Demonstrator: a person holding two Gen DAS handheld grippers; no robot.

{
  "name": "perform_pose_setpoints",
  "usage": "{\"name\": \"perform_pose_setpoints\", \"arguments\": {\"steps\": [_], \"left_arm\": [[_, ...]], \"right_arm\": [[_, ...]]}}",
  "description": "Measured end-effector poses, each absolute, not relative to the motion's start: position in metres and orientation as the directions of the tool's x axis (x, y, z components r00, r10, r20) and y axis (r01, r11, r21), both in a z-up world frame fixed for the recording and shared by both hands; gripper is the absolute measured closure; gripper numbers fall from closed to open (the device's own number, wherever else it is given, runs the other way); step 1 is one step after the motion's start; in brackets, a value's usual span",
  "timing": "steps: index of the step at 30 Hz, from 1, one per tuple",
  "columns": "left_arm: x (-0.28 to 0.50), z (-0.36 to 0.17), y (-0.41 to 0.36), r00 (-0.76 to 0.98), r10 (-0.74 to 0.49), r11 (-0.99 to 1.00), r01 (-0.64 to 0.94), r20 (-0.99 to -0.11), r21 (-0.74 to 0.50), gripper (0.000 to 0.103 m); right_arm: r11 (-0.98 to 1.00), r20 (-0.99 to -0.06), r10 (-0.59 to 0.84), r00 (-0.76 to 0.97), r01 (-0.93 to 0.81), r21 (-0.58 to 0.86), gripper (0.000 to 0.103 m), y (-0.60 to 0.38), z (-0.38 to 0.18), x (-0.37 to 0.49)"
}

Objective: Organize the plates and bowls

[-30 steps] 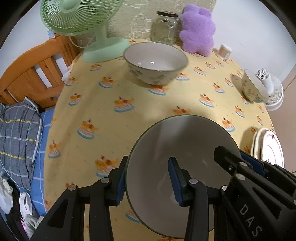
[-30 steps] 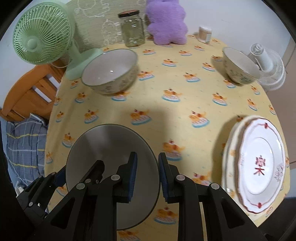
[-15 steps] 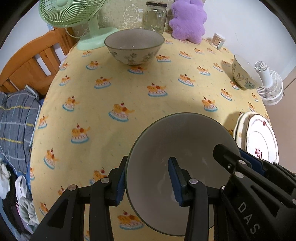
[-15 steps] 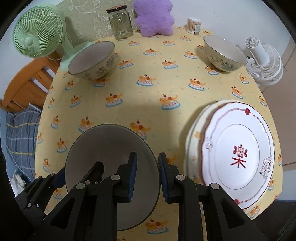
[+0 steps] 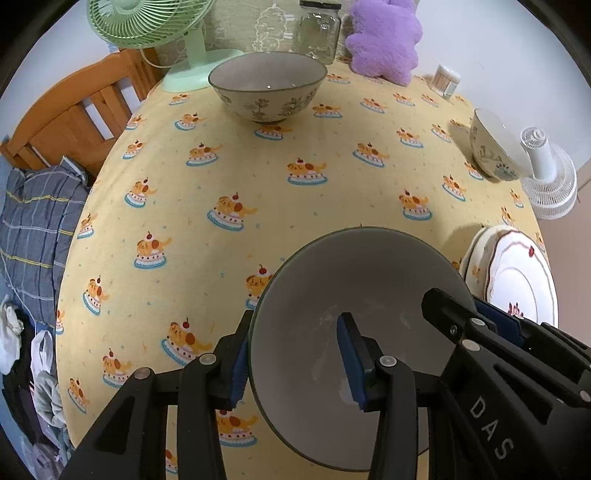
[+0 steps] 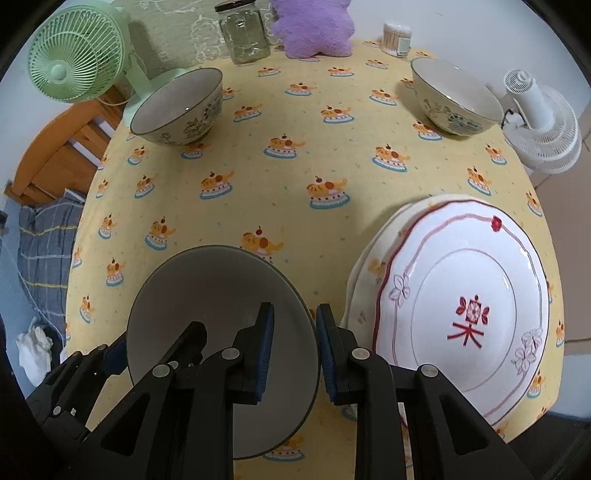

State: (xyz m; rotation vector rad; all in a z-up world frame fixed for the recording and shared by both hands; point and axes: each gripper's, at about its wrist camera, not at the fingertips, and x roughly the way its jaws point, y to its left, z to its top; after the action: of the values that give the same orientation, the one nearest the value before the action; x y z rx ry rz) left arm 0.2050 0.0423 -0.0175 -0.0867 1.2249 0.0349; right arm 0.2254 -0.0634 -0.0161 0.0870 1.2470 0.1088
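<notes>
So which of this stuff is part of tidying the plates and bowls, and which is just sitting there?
Job: held bowl, left tongs, right tongs, two patterned bowls, plate stack.
Lying about: green fan, white fan, jar, purple plush, swab tub.

both wrist views: steeply down, close | shared: bowl, tablecloth
</notes>
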Motion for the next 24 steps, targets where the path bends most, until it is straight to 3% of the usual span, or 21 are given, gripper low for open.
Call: {"name": "perform_pose_setpoints", "arguments": {"steps": [7, 13, 18, 24], "left_arm": [[0.214, -0.017, 0.042, 0.336, -0.010, 0.998, -0.054, -0.942, -0.029, 0.056], [0.213, -0.008, 0.048, 0.376, 0.010, 0.997, -0.074, -0.926, -0.019, 0.041], [0.212, -0.004, 0.050, 0.381, 0.007, 0.996, -0.090, -0.925, -0.030, 0.040], [0.210, 0.008, 0.050, 0.399, -0.007, 0.995, -0.085, -0.917, -0.045, 0.039]], "right_arm": [[0.989, -0.935, 0.148, 0.322, -0.077, 0.130, 0.075, -0.061, -0.016, 0.234], [0.980, -0.923, 0.191, 0.332, -0.108, 0.164, 0.072, -0.064, -0.011, 0.240], [0.981, -0.924, 0.193, 0.330, -0.100, 0.169, 0.064, -0.066, -0.009, 0.241], [0.979, -0.913, 0.198, 0.356, -0.124, 0.164, 0.061, -0.068, 0.004, 0.238]]}}
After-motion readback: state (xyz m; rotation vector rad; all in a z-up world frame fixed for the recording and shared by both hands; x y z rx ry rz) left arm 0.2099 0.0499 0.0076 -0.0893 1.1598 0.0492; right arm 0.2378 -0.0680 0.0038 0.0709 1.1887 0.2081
